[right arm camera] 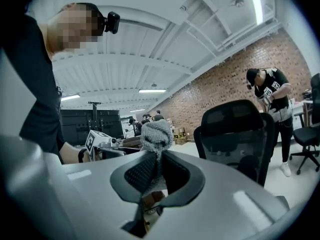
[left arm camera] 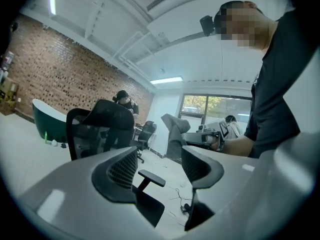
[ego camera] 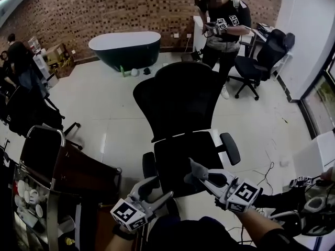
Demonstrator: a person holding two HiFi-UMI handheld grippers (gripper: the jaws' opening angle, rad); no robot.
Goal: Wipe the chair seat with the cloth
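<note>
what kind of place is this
Probably a test or demo studio, not an ordinary office: a bathtub stands on the floor by a brick wall, a chair sits mid-room, and another person also holds a marker-cube gripper.

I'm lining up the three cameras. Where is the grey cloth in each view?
Head view: lower centre, cloth in the right claw.
Left gripper view: just right of centre, beyond the open jaws.
Right gripper view: centre, pinched between the jaws.
Shared landmark: the black chair backrest.
</note>
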